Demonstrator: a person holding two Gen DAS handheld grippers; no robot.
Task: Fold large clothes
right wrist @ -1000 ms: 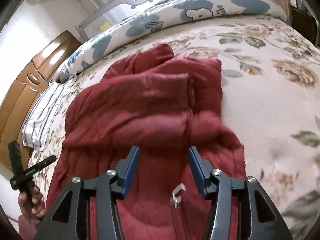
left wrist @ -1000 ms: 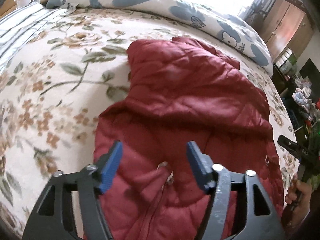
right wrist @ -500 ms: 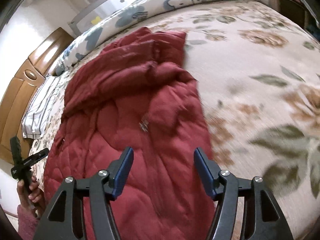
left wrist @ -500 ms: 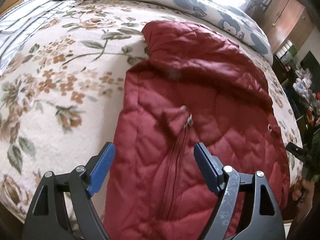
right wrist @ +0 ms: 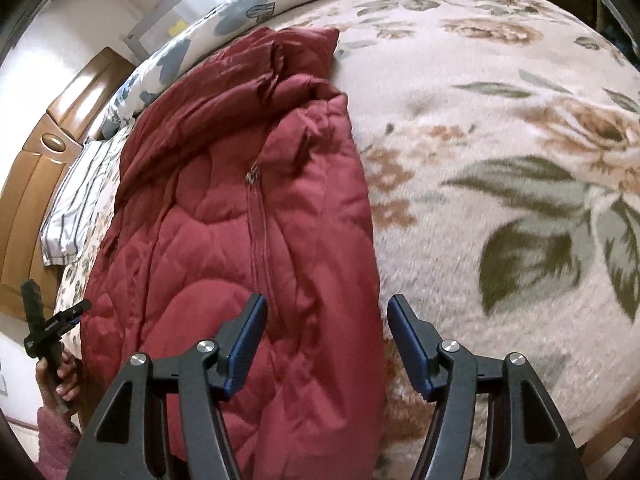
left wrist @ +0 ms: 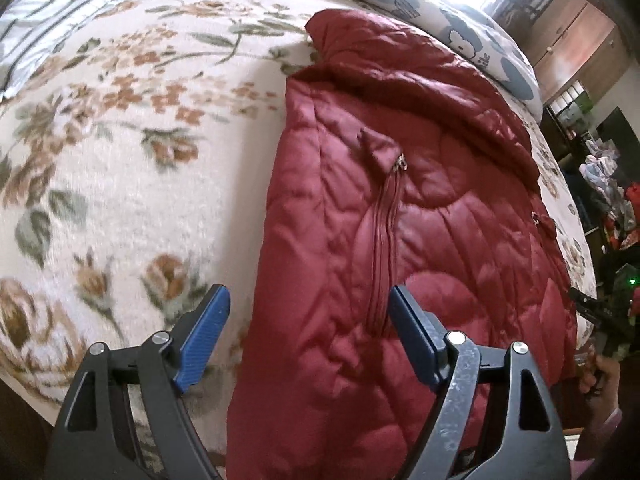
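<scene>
Below left claw [left wrist: 308, 334], quilted jacket [left wrist: 400, 240]

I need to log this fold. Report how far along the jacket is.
Done: the red jacket lies on the floral blanket as a long narrow bundle, sides apparently folded in. In hand: nothing; left hand-held gripper and right hand-held gripper are open. Left: likely folding it lengthwise.

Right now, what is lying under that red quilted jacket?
The red quilted jacket lies on a floral blanket that covers the bed and shows along both its sides. What lies directly beneath the jacket is covered and cannot be seen.
</scene>
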